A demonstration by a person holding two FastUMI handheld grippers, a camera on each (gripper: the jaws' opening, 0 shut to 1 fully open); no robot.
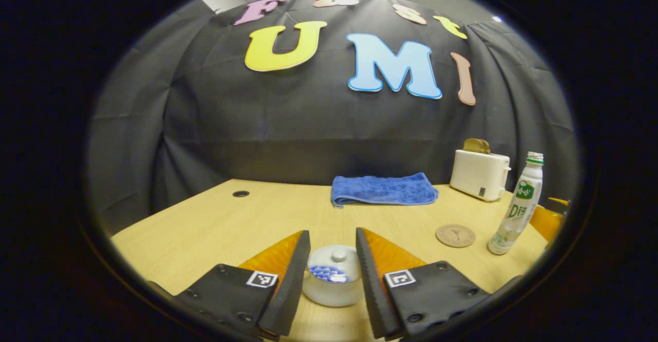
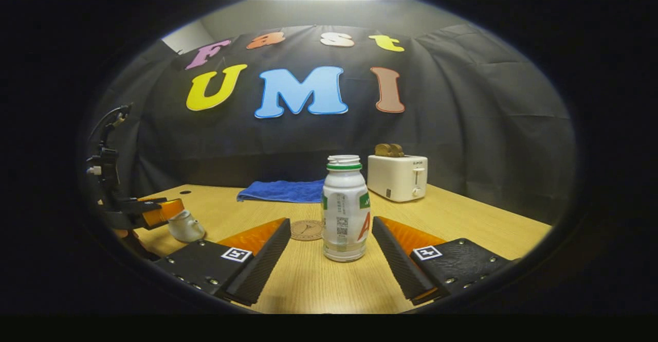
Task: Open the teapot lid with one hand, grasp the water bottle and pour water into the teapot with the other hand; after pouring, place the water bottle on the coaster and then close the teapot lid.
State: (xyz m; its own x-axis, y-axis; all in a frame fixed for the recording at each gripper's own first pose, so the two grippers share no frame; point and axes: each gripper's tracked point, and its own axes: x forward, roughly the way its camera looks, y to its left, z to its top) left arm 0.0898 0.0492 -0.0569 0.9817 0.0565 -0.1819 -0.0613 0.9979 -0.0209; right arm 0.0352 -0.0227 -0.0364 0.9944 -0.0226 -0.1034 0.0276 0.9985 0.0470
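A small white teapot (image 1: 333,280) with a blue pattern stands on the wooden table, its lid (image 1: 336,261) on. My left gripper (image 1: 332,247) is open, a finger on either side of the teapot without touching it. The uncapped white water bottle (image 2: 345,209) stands upright between the spread fingers of my open right gripper (image 2: 330,235), not gripped. In the left gripper view the bottle (image 1: 518,205) is at the far right, with the round cork coaster (image 1: 455,235) just left of it. The right gripper view shows the coaster (image 2: 306,230) behind the bottle, and the left gripper (image 2: 159,209) over the teapot (image 2: 185,227).
A folded blue towel (image 1: 383,189) lies at the back of the table (image 1: 216,229). A white toaster (image 1: 479,174) with bread in it stands at the back right. A small dark hole (image 1: 240,194) is in the tabletop at the back left.
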